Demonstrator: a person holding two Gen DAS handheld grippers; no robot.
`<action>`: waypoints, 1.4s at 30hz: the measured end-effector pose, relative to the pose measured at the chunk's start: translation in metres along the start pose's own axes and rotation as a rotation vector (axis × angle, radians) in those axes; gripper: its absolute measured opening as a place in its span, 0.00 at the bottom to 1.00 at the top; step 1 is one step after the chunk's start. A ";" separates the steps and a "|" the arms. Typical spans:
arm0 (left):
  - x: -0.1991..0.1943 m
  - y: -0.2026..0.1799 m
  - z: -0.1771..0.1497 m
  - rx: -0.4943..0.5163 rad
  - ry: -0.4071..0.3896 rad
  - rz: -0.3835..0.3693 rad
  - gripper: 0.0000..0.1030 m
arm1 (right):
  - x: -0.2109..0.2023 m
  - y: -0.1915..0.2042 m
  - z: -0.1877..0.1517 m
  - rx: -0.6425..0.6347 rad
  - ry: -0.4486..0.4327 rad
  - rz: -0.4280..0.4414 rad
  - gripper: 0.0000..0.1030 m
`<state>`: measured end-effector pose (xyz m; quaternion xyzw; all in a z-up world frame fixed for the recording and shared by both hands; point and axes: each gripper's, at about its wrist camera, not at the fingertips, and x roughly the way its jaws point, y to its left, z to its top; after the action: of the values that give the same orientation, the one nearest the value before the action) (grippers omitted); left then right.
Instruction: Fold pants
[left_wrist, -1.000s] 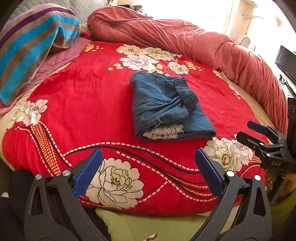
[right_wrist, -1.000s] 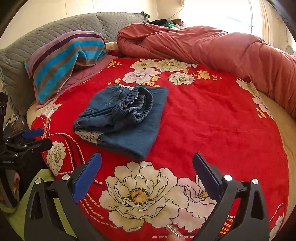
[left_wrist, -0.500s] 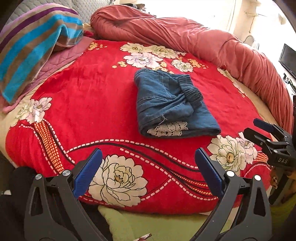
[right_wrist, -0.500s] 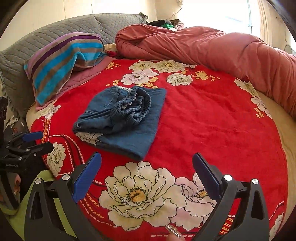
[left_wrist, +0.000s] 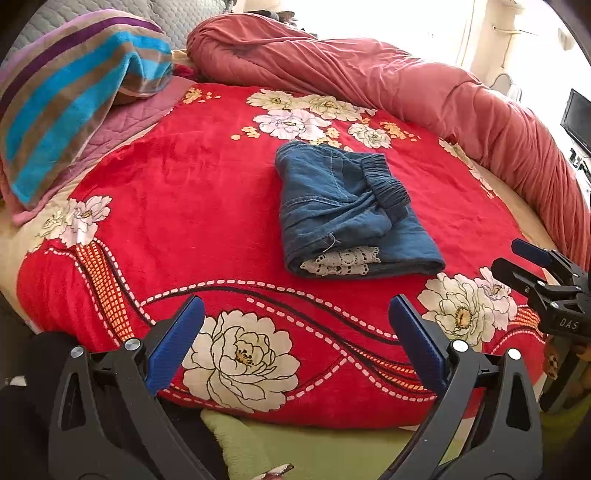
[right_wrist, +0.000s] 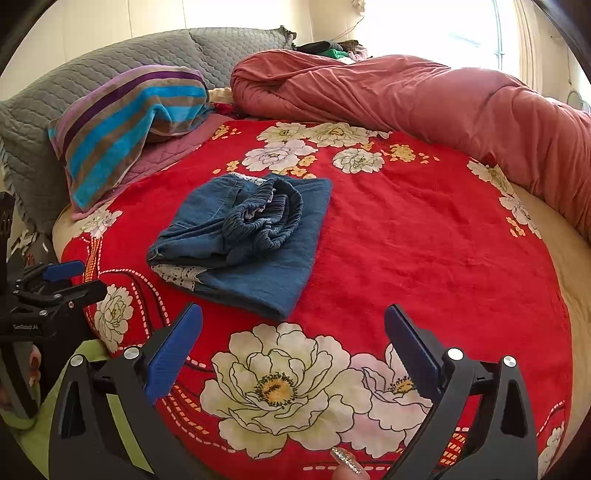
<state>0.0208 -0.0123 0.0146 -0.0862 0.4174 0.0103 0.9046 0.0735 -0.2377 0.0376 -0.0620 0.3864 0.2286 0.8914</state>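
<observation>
The blue denim pants lie folded into a compact bundle on the red floral blanket, waistband on top and a white lace hem at the near end. They also show in the right wrist view. My left gripper is open and empty, held back near the bed's front edge, apart from the pants. My right gripper is open and empty, also short of the pants. Each gripper shows at the edge of the other's view: the right, the left.
A rolled pink-red duvet runs along the far and right side of the bed. A striped towel lies over a grey quilted pillow at the far left. A green cloth lies below the bed's front edge.
Both grippers have drifted slightly; the pants sit a little lower and further right in the left wrist view. The pants have not moved on the blanket. Both grippers stay open.
</observation>
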 end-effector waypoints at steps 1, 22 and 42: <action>-0.001 0.000 0.000 0.001 -0.002 0.000 0.91 | 0.000 0.000 0.000 0.001 -0.001 -0.001 0.95; -0.002 -0.002 0.002 0.006 -0.004 0.005 0.91 | 0.000 -0.004 0.000 0.013 -0.003 -0.010 0.95; -0.002 0.000 0.001 0.002 -0.002 0.008 0.91 | -0.001 -0.003 0.003 0.014 -0.005 -0.015 0.95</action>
<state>0.0204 -0.0125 0.0174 -0.0838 0.4167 0.0135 0.9051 0.0766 -0.2395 0.0400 -0.0581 0.3854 0.2195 0.8944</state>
